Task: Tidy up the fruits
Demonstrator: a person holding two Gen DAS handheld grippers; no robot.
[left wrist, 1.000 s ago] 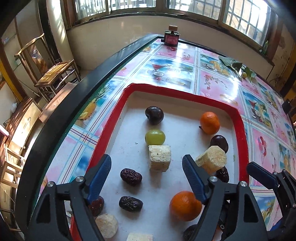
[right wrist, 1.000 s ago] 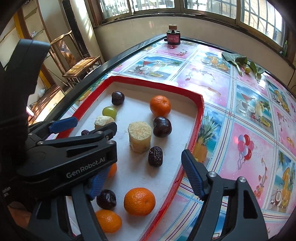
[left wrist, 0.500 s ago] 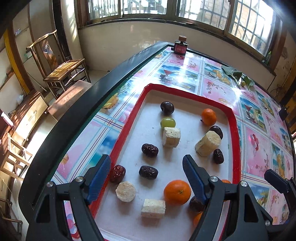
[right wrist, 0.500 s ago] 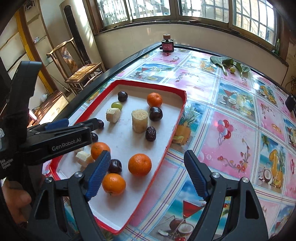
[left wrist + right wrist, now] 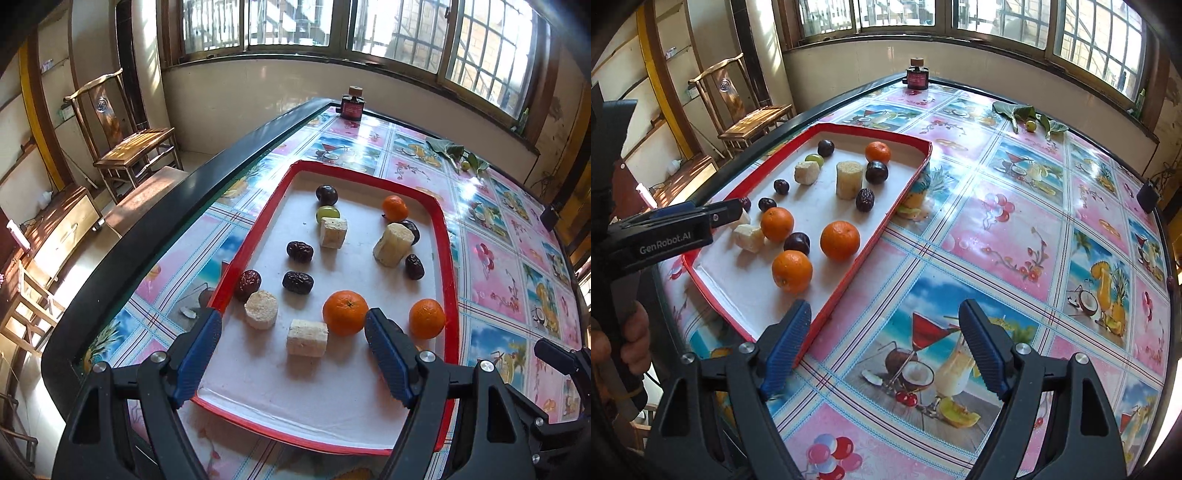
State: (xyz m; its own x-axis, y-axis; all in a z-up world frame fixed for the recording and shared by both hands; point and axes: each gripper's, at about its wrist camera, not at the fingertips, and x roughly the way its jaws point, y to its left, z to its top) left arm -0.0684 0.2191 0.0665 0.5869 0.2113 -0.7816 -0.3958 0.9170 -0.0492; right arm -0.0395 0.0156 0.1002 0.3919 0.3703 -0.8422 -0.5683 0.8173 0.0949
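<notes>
Room: sunlit, barred windows on the far wall, wooden chair (image 5: 129, 147) at left.
Surface: table (image 5: 1015, 229) under a glossy cloth printed with fruit and drinks.
Tray: red-rimmed tray (image 5: 448, 266) on the table's left part, white floor, holding all the fruit.
Fruit lie: mixed, not grouped by kind; oranges (image 5: 345, 312) near and far, wrinkled dates (image 5: 297, 282) mid-left, dark plums (image 5: 326, 195) and one green grape (image 5: 327, 213) far, pale cane chunks (image 5: 307, 337) scattered.
Left gripper: left gripper (image 5: 293, 343) spread wide, holding nothing, over the tray's near end.
Right gripper: right gripper (image 5: 882, 345) spread wide, holding nothing, over the bare cloth right of the tray.
Handling, judged: all light. Oranges round and firm, likely to roll, so pinch across the middle. Grape and plums smooth, slippery, bruisable; squeeze gently. Dates tacky, taken across the short side. Cane chunks stiff, flat-faced, easiest.
</notes>
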